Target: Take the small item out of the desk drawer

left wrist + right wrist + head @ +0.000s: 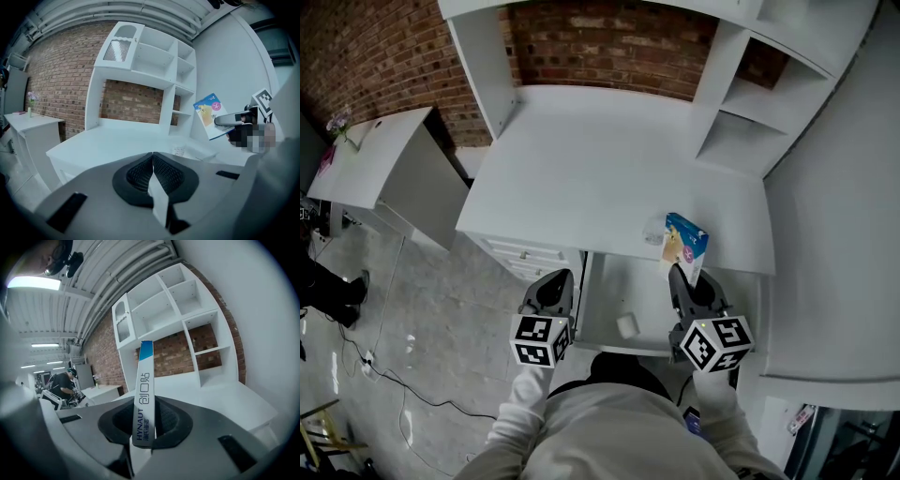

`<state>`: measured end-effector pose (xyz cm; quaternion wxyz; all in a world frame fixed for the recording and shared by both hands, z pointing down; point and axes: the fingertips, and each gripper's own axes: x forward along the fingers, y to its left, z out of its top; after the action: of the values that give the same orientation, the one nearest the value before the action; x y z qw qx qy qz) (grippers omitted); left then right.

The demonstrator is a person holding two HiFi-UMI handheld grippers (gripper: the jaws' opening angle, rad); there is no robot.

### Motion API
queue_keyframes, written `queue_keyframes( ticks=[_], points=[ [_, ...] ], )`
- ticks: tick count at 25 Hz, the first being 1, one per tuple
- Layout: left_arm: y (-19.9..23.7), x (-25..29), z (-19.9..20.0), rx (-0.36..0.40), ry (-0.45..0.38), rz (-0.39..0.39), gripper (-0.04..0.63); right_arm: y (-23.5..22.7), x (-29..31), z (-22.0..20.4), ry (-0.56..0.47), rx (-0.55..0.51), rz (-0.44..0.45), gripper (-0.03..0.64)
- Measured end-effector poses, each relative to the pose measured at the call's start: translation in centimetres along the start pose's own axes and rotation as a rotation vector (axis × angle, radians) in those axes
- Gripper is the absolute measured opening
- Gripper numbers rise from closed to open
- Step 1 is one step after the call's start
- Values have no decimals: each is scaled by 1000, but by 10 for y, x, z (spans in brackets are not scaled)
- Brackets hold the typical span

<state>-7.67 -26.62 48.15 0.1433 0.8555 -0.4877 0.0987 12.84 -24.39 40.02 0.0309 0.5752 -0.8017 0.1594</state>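
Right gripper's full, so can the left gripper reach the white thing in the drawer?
Probably yes: the drawer is open, the white thing lies uncovered, and the left gripper beside it is empty.

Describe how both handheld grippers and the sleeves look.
Both the left gripper and right gripper have grey, tapered bodies with black ribbed pads. Each carries a white cube printed with black square markers. The sleeves are white.

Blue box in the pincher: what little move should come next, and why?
Probably carry the flat blue-and-white cardboard box forward and set it on the white desk top. The right gripper is shut on it, it is held up clear of the open white drawer, and bare desk lies just ahead.
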Motion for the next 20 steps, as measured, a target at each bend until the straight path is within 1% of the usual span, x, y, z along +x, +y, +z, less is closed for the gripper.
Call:
queue_keyframes(
  ticks=[5, 9, 14, 20],
  points=[
    [0, 0, 0, 2, 2, -1, 20, 7, -14, 33, -103, -6, 7, 81],
    [2, -4, -3, 0, 3, -2, 20, 14, -24, 48, -166, -11, 15, 81],
    [6, -5, -3, 2, 2, -4, 20, 26, -29, 59, -200, -27, 41, 81],
    [3, -3, 1, 7, 12, -16, 20, 30, -30, 63, -218, -45, 40, 80]
  ],
)
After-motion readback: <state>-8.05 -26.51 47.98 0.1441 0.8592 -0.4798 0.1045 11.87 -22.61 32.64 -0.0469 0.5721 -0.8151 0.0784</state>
